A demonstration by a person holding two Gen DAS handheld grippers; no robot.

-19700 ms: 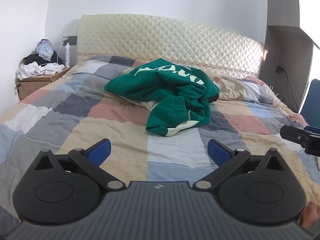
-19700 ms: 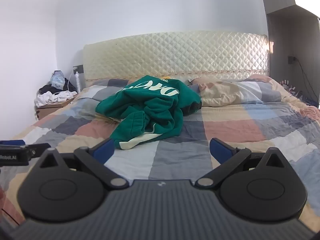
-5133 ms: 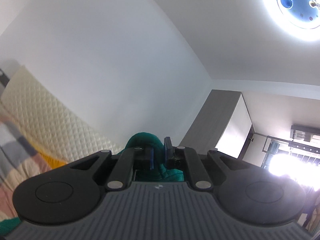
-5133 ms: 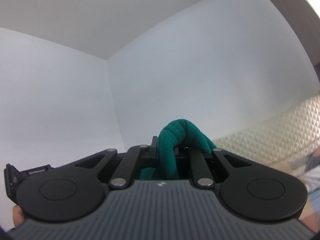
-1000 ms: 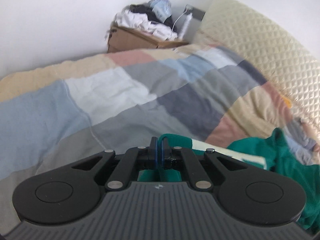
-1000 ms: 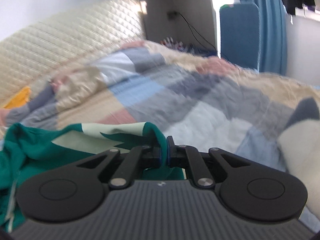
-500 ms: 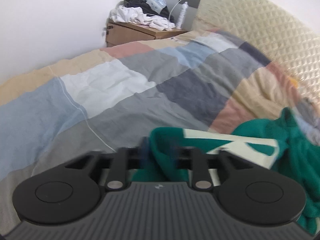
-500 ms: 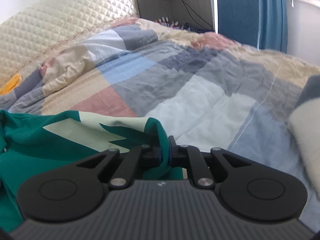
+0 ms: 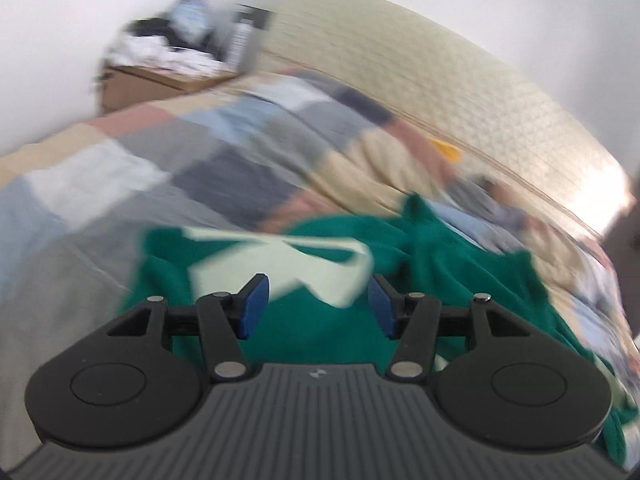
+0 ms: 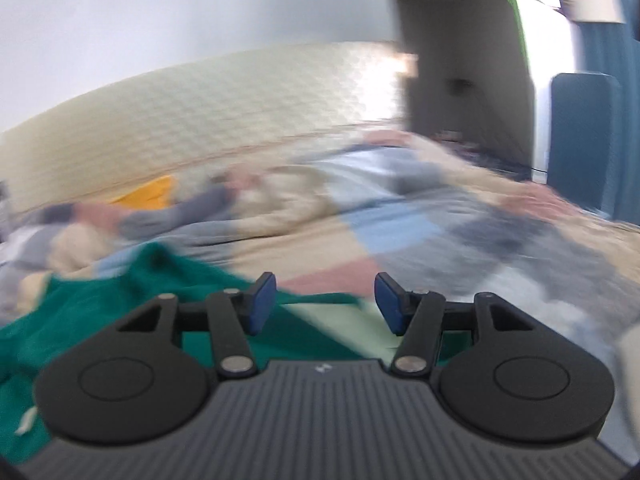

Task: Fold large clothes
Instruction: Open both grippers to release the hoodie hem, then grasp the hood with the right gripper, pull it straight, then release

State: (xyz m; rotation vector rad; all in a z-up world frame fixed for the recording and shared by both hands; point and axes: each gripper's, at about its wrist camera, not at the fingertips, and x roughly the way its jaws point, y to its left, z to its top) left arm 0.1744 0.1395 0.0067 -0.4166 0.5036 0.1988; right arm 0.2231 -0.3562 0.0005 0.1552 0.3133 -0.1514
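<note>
A green sweatshirt (image 9: 448,264) with a pale cream lining band (image 9: 280,260) lies spread on the patchwork quilt. My left gripper (image 9: 316,307) hovers just above its near edge; its jaws are opening and the blue pads (image 9: 252,312) stand apart with nothing pressed between them. In the right wrist view the same sweatshirt (image 10: 132,300) stretches off to the left. My right gripper (image 10: 326,304) is above its cream corner, jaws opening, the cloth lying below the pads and not gripped. Both views are blurred by motion.
The patchwork quilt (image 9: 224,148) covers the bed, with a quilted cream headboard (image 9: 440,80) behind. A bedside table piled with clothes (image 9: 160,56) stands at the far left. A yellow item (image 10: 148,194) lies near the pillows, and a blue chair (image 10: 584,132) stands at the right.
Both grippers let go of the green sweatshirt's edge and their jaws spread apart. Both hands pulled back and rose a little, so the garment now lies flat on the quilt.
</note>
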